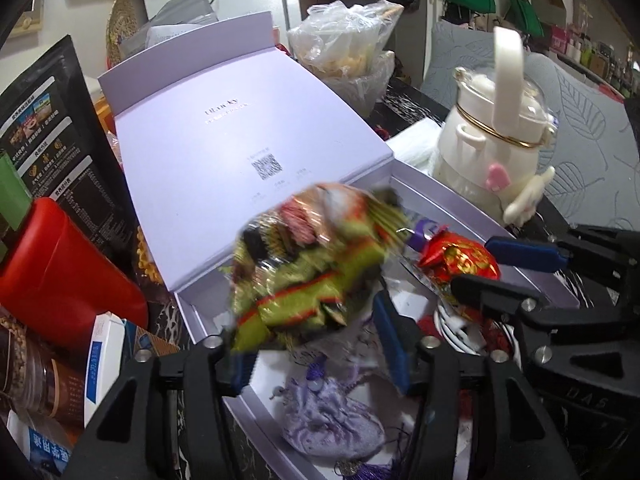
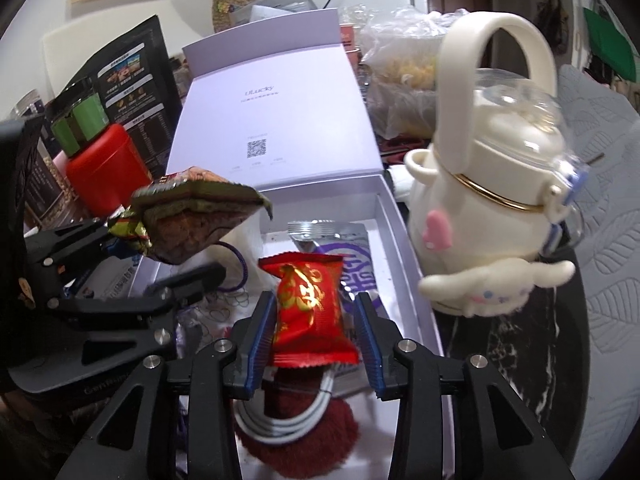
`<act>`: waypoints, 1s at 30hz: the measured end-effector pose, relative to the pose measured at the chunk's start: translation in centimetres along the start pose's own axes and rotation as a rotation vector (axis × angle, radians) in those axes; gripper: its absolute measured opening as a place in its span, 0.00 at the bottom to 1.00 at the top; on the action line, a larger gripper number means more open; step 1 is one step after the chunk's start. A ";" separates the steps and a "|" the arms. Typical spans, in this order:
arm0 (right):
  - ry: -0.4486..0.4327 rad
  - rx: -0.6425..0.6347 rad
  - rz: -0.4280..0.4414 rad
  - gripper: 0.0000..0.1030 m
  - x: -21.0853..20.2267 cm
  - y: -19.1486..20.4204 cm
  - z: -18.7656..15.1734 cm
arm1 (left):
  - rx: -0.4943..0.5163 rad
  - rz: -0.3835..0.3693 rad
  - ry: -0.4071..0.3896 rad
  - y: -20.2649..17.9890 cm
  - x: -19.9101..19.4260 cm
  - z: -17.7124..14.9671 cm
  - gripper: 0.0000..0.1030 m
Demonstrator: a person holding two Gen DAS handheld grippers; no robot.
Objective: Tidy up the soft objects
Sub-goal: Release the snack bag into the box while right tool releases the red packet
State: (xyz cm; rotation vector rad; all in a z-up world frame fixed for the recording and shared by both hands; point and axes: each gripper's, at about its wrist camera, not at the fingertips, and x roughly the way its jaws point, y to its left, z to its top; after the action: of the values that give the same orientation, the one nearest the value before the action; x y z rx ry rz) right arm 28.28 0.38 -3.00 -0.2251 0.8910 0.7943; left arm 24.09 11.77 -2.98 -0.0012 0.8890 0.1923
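Over the open lilac box (image 2: 384, 216) on the cluttered tabletop, I've got both grippers angled down into it. My right gripper (image 2: 316, 320) has the red snack packet (image 2: 310, 308) sitting between its jaws: left pad looks to be touching the wrapper, right pad stands clear w/ a visible gap, so jaws partly open, no real pinch on it. My left gripper (image 1: 320, 344) is blurrier: the green-and-brown snack bag (image 1: 304, 260) hangs right at its tips, smeared by motion in the left wrist view; in the right wrist view the bag (image 2: 196, 216) juts out past the left jaws above the box's near-left corner. Jaws look part open, but whether a pad has hold of the crimped end I can't tell. Step in hand, as I judge it: drop both packets into the box. To do it well: let them go low over a bare bit of box floor, not on top of the white cable (image 2: 288, 420) or the lilac pouch (image 1: 332, 416). Spread jaws fully before pulling back so crinkly wrappers don't snag, & lift straight out, minding the white kettle (image 2: 500, 184) just beside the box's right wall.
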 end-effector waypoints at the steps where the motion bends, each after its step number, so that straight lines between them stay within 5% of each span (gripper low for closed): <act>1: -0.001 0.000 -0.006 0.38 -0.3 0.0 -0.1 | 0.003 -0.002 0.003 -0.1 0.0 -0.1 0.60; 8: -0.029 -0.008 -0.040 0.43 -2.5 0.3 -0.7 | 0.002 0.013 -0.021 -0.8 -1.9 -0.6 0.77; 30: -0.156 -0.042 -0.080 0.43 -9.5 2.1 -0.9 | -0.037 0.079 -0.138 -0.4 -9.1 -0.2 0.77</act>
State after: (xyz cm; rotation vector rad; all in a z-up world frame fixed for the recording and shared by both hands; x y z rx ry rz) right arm 22.78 -3.58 4.03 -0.2308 0.7146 0.7466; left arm 18.41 9.84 3.86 0.0127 0.7486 0.2789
